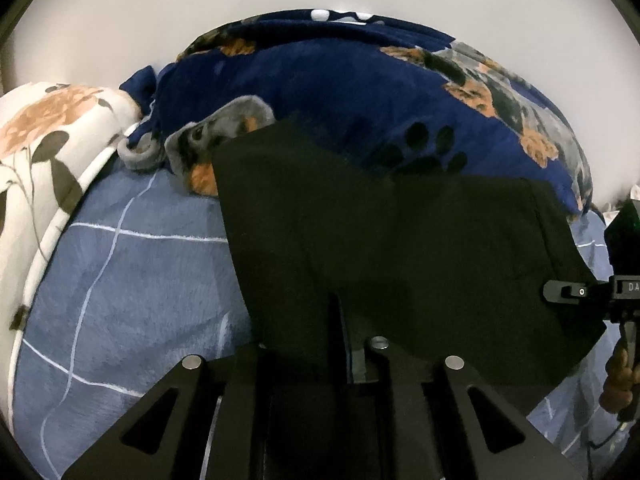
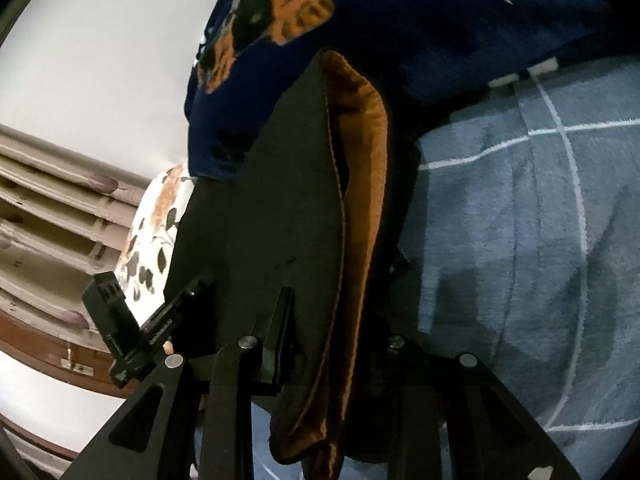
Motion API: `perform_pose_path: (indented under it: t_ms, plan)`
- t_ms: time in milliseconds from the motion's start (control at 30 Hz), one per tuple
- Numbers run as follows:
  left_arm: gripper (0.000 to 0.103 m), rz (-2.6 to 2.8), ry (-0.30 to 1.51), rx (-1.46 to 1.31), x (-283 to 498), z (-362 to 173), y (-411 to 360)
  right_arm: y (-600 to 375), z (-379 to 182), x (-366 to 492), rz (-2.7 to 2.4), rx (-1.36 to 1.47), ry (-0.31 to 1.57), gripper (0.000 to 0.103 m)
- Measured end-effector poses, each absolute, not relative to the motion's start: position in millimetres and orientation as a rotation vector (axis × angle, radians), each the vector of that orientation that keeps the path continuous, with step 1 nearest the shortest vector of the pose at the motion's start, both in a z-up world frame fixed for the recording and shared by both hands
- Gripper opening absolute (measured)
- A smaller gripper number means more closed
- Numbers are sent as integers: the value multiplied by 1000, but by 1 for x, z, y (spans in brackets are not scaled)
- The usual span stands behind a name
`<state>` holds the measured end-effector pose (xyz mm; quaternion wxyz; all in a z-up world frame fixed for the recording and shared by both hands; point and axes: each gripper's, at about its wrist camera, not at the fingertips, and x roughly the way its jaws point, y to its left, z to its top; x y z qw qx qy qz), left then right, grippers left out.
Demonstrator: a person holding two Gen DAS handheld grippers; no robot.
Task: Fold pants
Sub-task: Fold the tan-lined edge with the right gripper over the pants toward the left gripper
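Note:
Black pants [image 1: 400,240] hang spread out over the bed, held between both grippers. In the left wrist view my left gripper [image 1: 340,312] at bottom centre is shut on the cloth's lower edge, and the fabric drapes over its fingers. My right gripper [image 1: 560,291] pinches the pants' right edge. The right wrist view shows the pants [image 2: 260,220] edge-on with an orange-brown lining [image 2: 360,200]. There my right gripper [image 2: 340,320] is shut on them, its right finger hidden by the cloth. The left gripper [image 2: 196,286] grips the far edge.
Under the pants lies a blue checked bedsheet [image 1: 140,280]. A navy dog-print blanket [image 1: 320,80] is heaped behind, against a white wall. A white floral quilt [image 1: 48,140] sits at the left. A hand [image 1: 620,380] holds the right gripper's handle. Brown wooden panelling [image 2: 48,220] stands beyond the bed.

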<state>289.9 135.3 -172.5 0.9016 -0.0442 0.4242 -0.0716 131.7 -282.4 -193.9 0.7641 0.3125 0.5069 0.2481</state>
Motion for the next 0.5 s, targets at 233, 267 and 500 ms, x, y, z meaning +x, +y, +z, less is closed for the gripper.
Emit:
perform_pose_path:
  t_ms: [233, 267, 500]
  plan:
    - [22, -138, 861, -126, 287, -185, 141, -274, -192, 129, 488, 582, 1057, 26]
    - [22, -136, 858, -122, 287, -185, 140, -272, -191, 128, 482, 570, 1048, 26]
    - [23, -130, 854, -135, 285, -186, 142, -272, -191, 121, 465, 545, 994, 27]
